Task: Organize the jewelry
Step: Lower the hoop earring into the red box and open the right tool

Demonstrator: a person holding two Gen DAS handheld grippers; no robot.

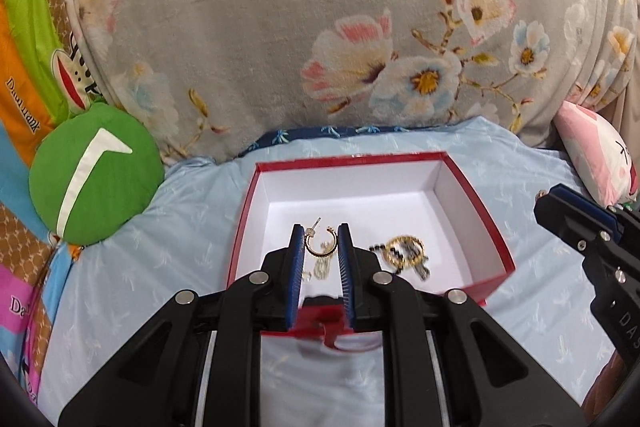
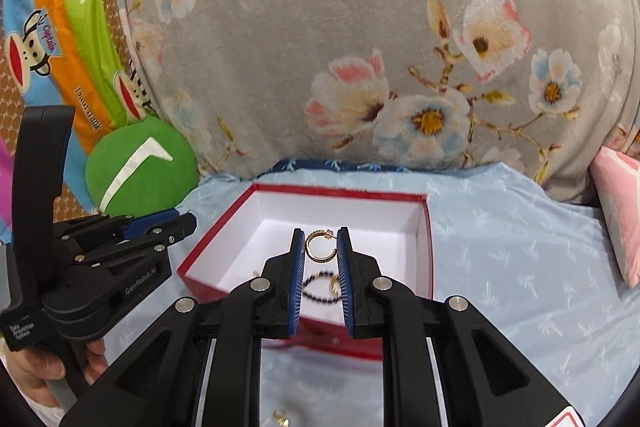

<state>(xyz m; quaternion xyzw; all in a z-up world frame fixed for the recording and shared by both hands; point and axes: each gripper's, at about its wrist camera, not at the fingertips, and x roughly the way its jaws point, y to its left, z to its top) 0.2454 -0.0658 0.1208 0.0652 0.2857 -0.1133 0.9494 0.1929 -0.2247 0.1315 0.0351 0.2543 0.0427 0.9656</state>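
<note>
red box [image 1: 476,203] | holds gold hoop earring [image 1: 320,247], beaded bracelet [image 1: 404,251]

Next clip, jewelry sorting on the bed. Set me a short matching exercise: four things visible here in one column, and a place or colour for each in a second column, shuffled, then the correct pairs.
Column 1
1. gold hoop earring
2. red box
3. green round cushion
4. floral blanket

Column 2
A. grey with pink and blue flowers, behind the box
B. on the light blue sheet, open, white inside
C. left of the box, with a white stripe
D. inside the box, seen between the left gripper fingers

Pairs: 1-D, 2-B, 3-C, 4-A
</note>
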